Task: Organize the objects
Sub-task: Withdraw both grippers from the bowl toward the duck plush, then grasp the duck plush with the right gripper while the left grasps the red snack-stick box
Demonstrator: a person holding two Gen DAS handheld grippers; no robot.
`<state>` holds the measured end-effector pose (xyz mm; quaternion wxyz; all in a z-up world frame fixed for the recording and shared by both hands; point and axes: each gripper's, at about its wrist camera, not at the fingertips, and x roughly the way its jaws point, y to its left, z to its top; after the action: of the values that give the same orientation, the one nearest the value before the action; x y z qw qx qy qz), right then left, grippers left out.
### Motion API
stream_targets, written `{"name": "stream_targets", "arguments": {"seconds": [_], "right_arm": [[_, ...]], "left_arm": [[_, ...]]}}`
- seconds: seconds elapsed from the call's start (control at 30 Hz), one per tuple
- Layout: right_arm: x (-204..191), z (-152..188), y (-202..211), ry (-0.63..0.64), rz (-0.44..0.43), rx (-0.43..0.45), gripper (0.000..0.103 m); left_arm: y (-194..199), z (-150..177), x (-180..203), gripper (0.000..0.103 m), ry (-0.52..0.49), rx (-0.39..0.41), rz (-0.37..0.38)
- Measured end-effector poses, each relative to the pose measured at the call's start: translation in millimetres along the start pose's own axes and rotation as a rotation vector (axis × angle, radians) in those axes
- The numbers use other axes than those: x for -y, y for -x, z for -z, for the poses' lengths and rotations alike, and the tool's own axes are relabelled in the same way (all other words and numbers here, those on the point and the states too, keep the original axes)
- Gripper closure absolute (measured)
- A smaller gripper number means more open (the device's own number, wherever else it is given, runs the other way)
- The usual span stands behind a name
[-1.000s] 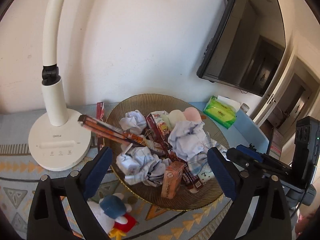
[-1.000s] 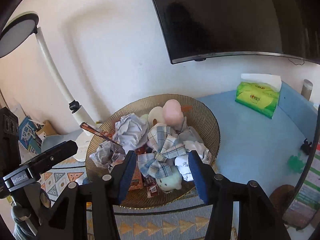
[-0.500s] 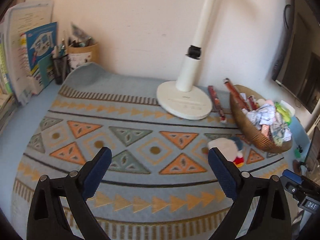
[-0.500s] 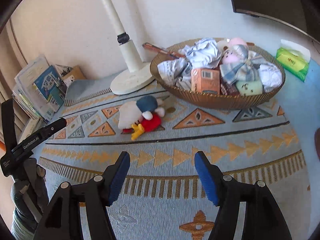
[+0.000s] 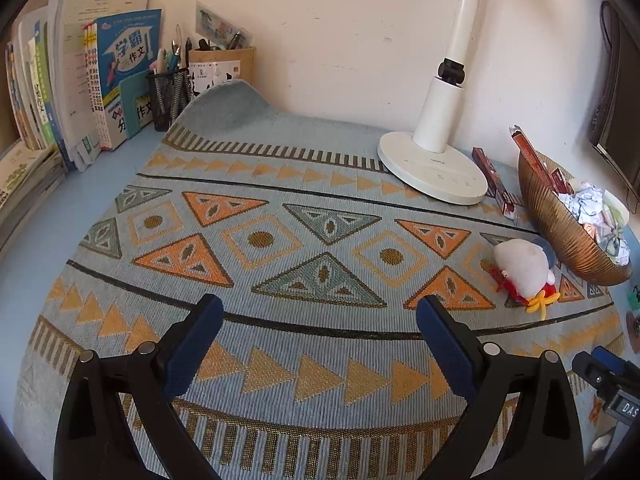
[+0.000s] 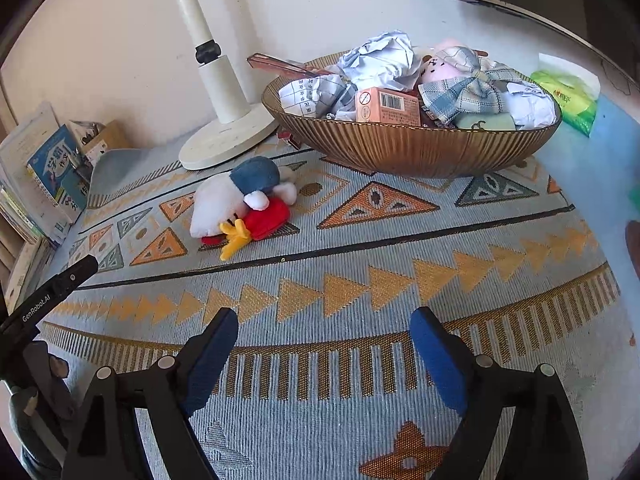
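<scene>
Plush duck toy [image 6: 244, 204], ahead-left of the right gripper [image 6: 324, 344]: soft, light, compressible; best pinched across its white body. Both grippers, including the left gripper [image 5: 320, 332], are spread and empty, the right's jaws having just been opening.

left gripper [image 5: 319, 316] | black frame, silver screws | right gripper [image 6: 324, 330] | blue-padded jaws

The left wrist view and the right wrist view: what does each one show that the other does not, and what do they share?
Only the left wrist view shows the black mesh pen holder beside the books, and the red box lying between lamp and bowl.

Only the right wrist view shows the green tissue pack beyond the bowl, and the orange carton and plaid cloth inside it.

Both show the patterned mat, the white lamp base, the golden bowl, the plush duck and upright books. Each view's own gripper is open and empty.
</scene>
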<state>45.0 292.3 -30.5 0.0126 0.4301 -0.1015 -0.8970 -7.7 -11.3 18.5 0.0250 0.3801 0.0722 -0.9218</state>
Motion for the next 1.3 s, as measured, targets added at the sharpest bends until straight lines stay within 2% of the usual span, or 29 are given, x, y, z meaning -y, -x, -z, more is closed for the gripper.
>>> {"name": "stream_targets", "arguments": {"seconds": [0.63,0.73,0.8,0.87,0.9,0.93,1.07,1.23,1.3], "right_arm": [[1.8,-3.1,-6.4,0.012,0.000,-0.010,0.009],[-6.8,-4.6,-1.4,0.008,0.034,-0.004,0.009],[-10.7,-8.3,6.9,-0.027,0.058,0.032,0.015],[-14.5,-13.3,18.9,-0.122,-0.115,0.047,0.016],[-22.9,-18.2,17.7,-0.145,-0.157,0.040,0.016],[-35.4,-24.8,14.1,-0.135,-0.156,0.029,0.016],[-79.8,-51.3,-7.2,-0.086,-0.103,0.015,0.016],[-76.4,-75.6,-51.5,-0.295,-0.025,-0.072,0.016],[-77.3,-79.4,-57.6,-0.309,0.044,-0.034,0.016]], "left_arm": [[-4.1,0.3,0.2,0.005,0.004,-0.015,0.003],[-5.5,0.6,-0.2,0.005,0.003,-0.020,0.004],[-6.5,0.7,0.0,0.005,0.002,-0.024,0.003],[-8.0,0.8,0.4,0.005,0.000,-0.030,0.001],[-8.2,1.1,0.6,0.005,-0.001,-0.030,0.001],[-8.0,1.4,0.4,0.005,-0.001,-0.028,0.002],[-7.7,1.6,-0.2,0.005,0.001,-0.028,0.009],[-7.2,1.7,0.1,0.005,0.001,-0.025,0.015],[-7.0,1.8,0.4,0.005,0.002,-0.025,0.016]]}}
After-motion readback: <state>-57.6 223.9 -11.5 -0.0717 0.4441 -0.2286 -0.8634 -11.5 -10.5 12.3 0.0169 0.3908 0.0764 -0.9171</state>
